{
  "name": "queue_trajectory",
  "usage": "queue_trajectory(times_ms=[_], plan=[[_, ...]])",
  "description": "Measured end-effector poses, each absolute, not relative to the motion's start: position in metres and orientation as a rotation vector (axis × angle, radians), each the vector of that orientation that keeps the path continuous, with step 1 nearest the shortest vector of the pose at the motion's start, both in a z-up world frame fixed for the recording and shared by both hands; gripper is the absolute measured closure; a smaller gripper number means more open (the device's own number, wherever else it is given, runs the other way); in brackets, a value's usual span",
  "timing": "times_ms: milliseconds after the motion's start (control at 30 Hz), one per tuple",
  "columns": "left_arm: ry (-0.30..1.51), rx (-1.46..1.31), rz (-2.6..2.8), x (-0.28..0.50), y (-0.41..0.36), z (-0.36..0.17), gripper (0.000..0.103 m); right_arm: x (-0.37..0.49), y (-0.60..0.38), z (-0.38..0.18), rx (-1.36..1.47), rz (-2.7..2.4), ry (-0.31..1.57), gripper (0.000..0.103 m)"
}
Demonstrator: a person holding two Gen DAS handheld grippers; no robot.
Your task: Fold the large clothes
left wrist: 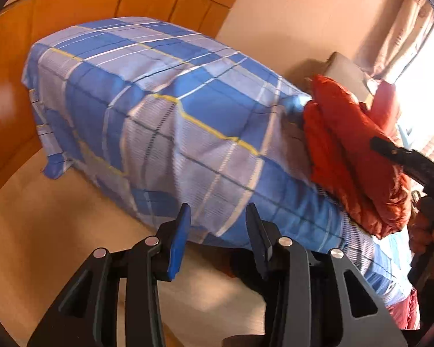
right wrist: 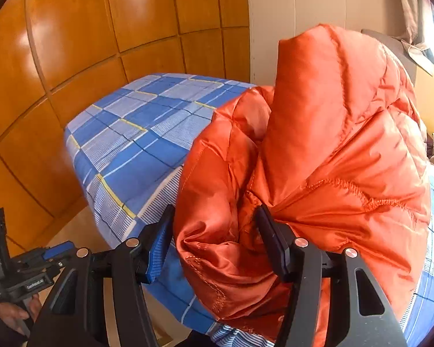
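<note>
An orange quilted puffer jacket (right wrist: 327, 150) lies bunched on the bed with the blue plaid sheet (right wrist: 136, 150). My right gripper (right wrist: 214, 231) has its jaws apart around a thick fold of the jacket, with fabric bulging between the fingers. In the left wrist view the jacket (left wrist: 350, 156) sits folded up at the right side of the bed (left wrist: 170, 110). My left gripper (left wrist: 217, 231) is open and empty, held off the near edge of the bed, left of the jacket. The right gripper's dark body (left wrist: 413, 164) shows at the jacket's far side.
Orange wood wall panels (right wrist: 72, 43) stand behind the bed. A pale wall and a curtain (left wrist: 405, 29) by a bright window are at the right. The light wood floor (left wrist: 58, 231) runs along the bed's near side. The left gripper (right wrist: 20, 274) shows at lower left of the right wrist view.
</note>
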State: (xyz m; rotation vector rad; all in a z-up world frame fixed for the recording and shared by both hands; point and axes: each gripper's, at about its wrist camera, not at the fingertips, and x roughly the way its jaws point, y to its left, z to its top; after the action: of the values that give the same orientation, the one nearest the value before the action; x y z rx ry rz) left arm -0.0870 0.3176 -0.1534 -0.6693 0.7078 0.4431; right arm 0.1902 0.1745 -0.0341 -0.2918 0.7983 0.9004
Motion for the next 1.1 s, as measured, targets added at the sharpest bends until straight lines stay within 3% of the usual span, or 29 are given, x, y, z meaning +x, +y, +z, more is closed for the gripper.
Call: queue_trajectory(times_ms=[200,367,567,767,1100], plan=[[0.718,-0.684,0.504,-0.098,0.325,-0.161,0.060,0.190,0.161,-0.018,-0.262,0.946,0.765,0.024],[0.727,-0.696,0.538,-0.104,0.331,-0.166,0.060,0.194,0.126,0.028,-0.171,1.041,0.700,0.016],[0.732,-0.707,0.594,-0.115,0.341,-0.172,0.060,0.266,0.032,0.072,-0.072,0.940,0.583,0.015],[0.771,-0.722,0.631,-0.116,0.346,-0.185,0.060,0.350,0.054,0.041,-0.226,0.830,0.670,0.016],[0.825,-0.730,0.660,-0.115,0.349,-0.201,0.060,0.347,0.216,-0.030,-0.779,0.859,0.796,0.015]])
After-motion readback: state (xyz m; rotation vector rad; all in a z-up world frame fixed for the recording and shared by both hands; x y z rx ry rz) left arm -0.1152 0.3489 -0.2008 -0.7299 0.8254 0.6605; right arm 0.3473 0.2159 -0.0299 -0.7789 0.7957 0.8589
